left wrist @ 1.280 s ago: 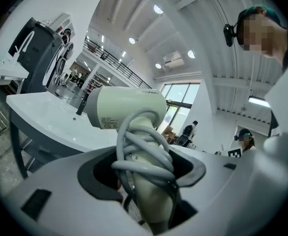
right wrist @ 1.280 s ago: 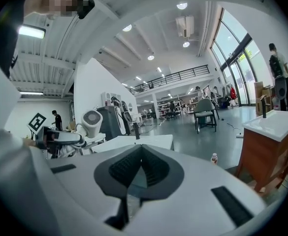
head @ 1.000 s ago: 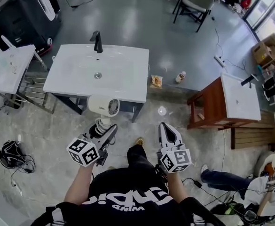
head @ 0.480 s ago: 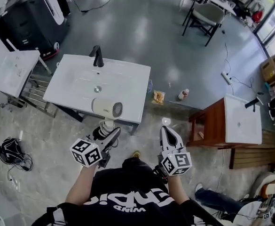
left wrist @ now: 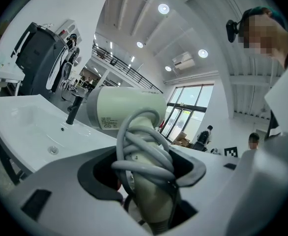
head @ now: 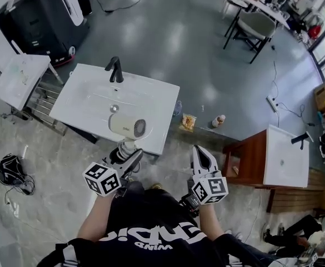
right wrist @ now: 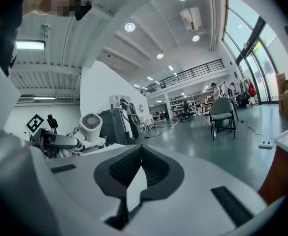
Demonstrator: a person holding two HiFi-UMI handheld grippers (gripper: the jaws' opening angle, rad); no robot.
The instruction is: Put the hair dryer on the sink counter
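Note:
A cream hair dryer point(head: 126, 127) with a round grille hangs over the front part of the white sink counter point(head: 90, 113), near its right corner. My left gripper point(head: 128, 156) is shut on the dryer's handle, which has the grey cord wrapped around it point(left wrist: 146, 154). In the left gripper view the dryer's barrel point(left wrist: 126, 107) points across the basin, with the black faucet point(left wrist: 74, 109) behind. My right gripper point(head: 201, 152) is held level to the right of the counter, jaws shut and empty. It also sees the dryer point(right wrist: 90, 124).
The black faucet point(head: 115, 69) stands at the counter's far edge. A white table point(head: 18, 77) and a black machine point(head: 40, 15) stand to the left. A snack bag point(head: 188, 121) and a bottle point(head: 218, 120) lie on the floor. A wooden cabinet with a sink point(head: 284, 154) is at right.
The person has stepped closer to the sink. The left gripper has carried the hair dryer from the counter's front edge to above its front part. The right gripper stays shut.

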